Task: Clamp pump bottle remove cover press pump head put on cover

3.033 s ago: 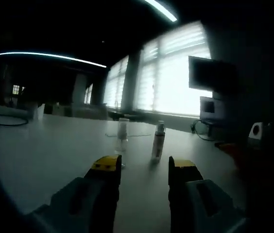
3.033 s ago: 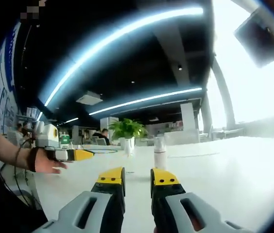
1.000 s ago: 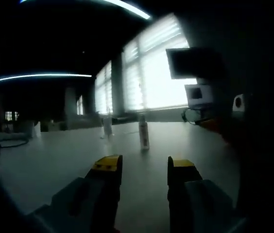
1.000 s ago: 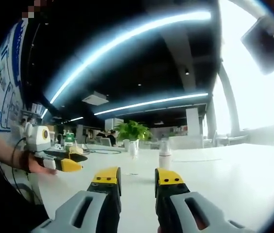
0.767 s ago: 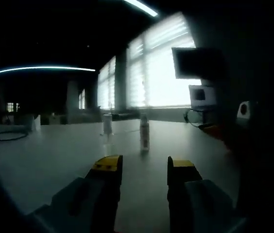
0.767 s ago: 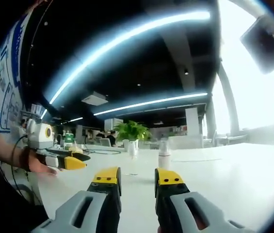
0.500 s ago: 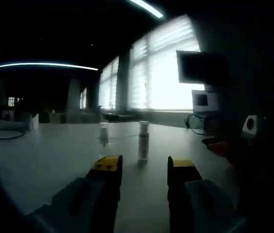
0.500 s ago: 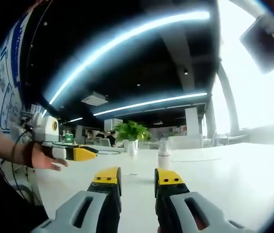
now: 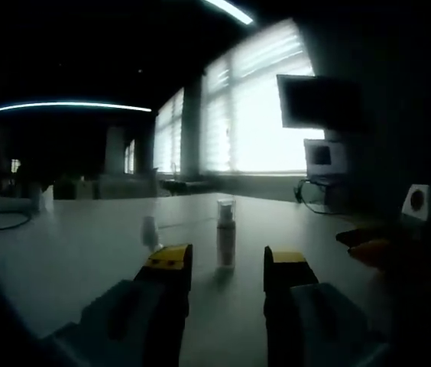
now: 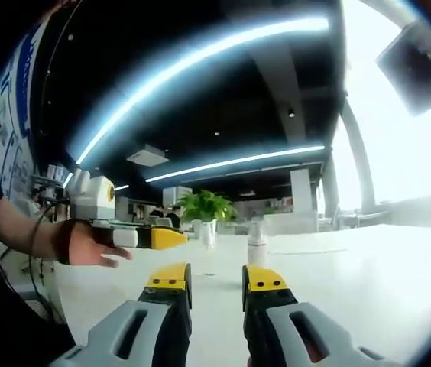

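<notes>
Left gripper [image 9: 226, 264] hangs low over the white table [image 9: 70, 252], its yellow-tipped jaws spread with nothing between them. From its own view the pump bottle [image 9: 225, 243] stands upright just ahead, lined up with the gap between the jaws but well short of being inside it. A small clear item [image 9: 149, 231] sits on the table to the left of the bottle; it may be a cap or a second small bottle, and the dim light makes it too hard to tell which. Bright blinds and a dark monitor [image 9: 316, 101] fill the wall behind.

In the right gripper view, the person's hand [image 10: 85, 243] carries that same left gripper in from the left, its yellow tip pointing toward the middle of the table. Further right a potted plant [image 10: 202, 206] stands at the far edge, and beside it the pump bottle [image 10: 257, 243] rises upright, its cover seemingly on. Right gripper [image 10: 214, 279] waits nearest of all, jaws parted and empty, aimed roughly at the bottle but apart from it.

My reading is that the very first step, clamping the bottle, is in hand and not yet done. Next, the left gripper likely needs to slide forward until the bottle body sits between its jaws, then squeeze firmly without tipping the narrow bottle, leaving the right free to take the cover.
</notes>
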